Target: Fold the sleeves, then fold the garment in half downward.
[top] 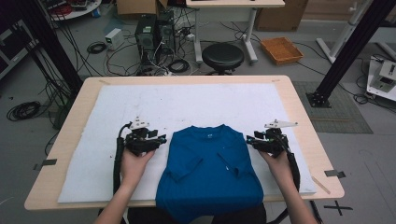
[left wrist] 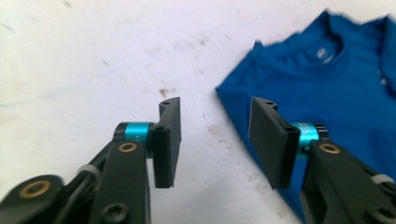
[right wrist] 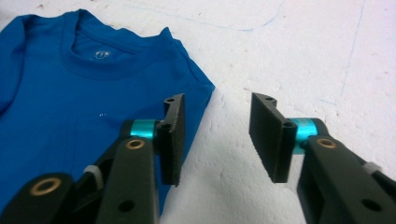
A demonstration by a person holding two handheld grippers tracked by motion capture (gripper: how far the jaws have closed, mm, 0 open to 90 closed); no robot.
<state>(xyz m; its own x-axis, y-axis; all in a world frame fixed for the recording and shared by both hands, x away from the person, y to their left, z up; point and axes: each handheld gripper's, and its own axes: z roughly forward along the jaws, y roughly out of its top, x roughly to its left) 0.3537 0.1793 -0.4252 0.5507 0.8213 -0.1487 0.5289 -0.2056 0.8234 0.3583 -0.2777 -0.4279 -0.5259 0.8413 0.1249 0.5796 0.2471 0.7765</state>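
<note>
While a blue T-shirt (top: 210, 168) lies folded at the table's near edge, both grippers flank it with jaws apart.

The shirt rests on the white mat (top: 187, 102), collar toward the far edge, sleeves folded in, hem hanging over the near edge. The left gripper (top: 161, 140) sits just beside its left shoulder, the right gripper (top: 250, 140) just beside its right shoulder; each is spread wide, holding nothing.

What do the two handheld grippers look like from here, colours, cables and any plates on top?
Both the left gripper and the right gripper are black, each with a pale grey three-cornered plate on top and a thick black cable trailing back along the forearm. In the gripper views, each has two flat black rectangular pads, teal metallic collars behind them, brass-coloured pivot bushings and white zip ties. The forearms are bare, no sleeves visible.
</note>
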